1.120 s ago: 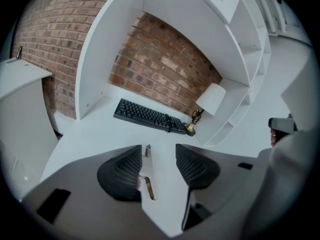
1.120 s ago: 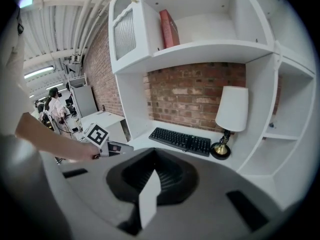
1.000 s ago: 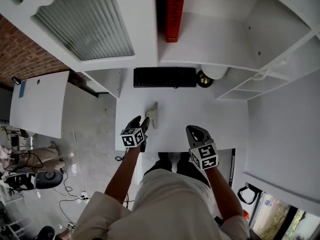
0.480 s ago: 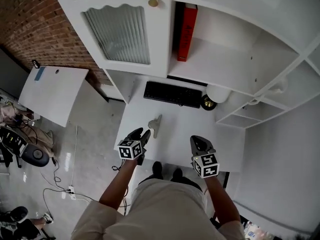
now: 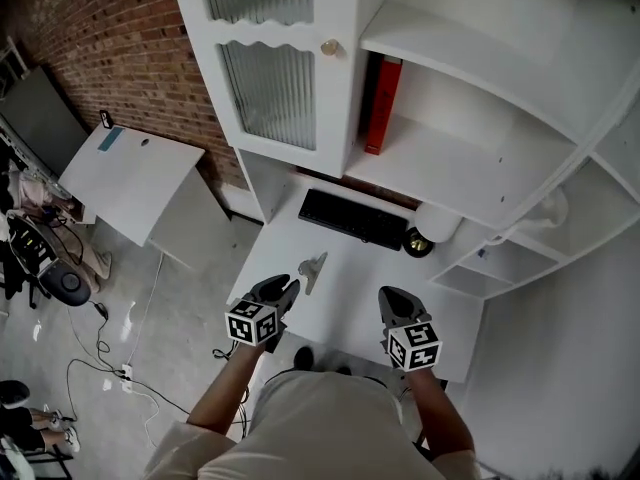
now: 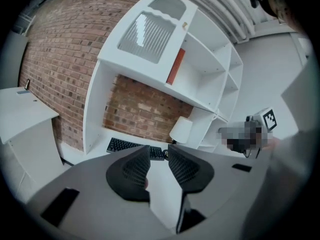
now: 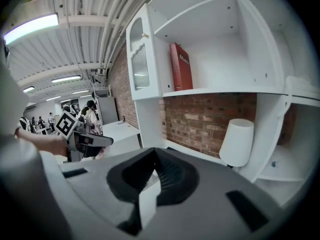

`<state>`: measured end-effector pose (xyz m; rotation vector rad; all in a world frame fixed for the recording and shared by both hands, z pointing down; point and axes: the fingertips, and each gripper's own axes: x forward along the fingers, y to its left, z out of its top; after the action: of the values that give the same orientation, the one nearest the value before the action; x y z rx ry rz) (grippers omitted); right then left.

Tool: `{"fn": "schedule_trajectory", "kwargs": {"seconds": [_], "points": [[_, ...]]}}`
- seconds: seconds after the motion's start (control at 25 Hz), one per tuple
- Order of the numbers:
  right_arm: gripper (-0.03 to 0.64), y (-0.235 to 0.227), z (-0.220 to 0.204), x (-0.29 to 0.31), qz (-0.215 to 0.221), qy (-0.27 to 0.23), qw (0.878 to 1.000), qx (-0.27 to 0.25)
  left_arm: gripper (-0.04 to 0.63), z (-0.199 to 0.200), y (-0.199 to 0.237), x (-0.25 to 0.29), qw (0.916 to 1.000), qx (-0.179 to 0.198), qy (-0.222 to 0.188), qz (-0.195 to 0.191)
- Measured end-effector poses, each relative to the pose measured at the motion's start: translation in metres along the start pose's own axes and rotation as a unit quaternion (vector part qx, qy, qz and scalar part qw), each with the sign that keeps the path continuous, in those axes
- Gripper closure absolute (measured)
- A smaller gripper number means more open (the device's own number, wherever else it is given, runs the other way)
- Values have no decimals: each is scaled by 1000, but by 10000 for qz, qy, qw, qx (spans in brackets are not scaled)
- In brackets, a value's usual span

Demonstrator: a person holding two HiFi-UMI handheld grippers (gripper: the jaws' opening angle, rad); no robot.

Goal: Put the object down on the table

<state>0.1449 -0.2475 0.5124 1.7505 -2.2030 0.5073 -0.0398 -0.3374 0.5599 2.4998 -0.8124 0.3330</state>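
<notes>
Since the object (image 5: 312, 271) already lies on the counter (image 5: 365, 280) near its left edge, the hands should draw clear without brushing it. The left gripper (image 5: 285, 288), just beside it, has fingers half apart, just closing on nothing. The right gripper (image 5: 392, 300) has its fingers together, empty. A keyboard (image 5: 352, 220) and lamp (image 5: 430, 226) line the back edge, clear of everything.

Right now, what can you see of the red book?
The book is tall, plain red, stiff-covered by its look, with faint lettering too small to read. It stands upright on a white shelf, at the shelf's left end, close beside the glass-door cabinet; whether it touches that wall is unclear.
</notes>
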Motion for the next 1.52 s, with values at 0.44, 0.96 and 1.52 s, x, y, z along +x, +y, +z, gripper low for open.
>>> {"fn": "schedule_trajectory", "kwargs": {"seconds": [0.44,0.96,1.52], "points": [[614,11,41,-26,439,-617,9970,-186,594,38,-33,-41,9975,441,-553,79],[615,13,55,-46,442,-1034,9930,-362,601,61,-52,-61,9937,604,-942,2],[615,20,58,-44,455,-1033,9925,-465,601,64,-47,-68,9935,494,-1024,-48]]}}
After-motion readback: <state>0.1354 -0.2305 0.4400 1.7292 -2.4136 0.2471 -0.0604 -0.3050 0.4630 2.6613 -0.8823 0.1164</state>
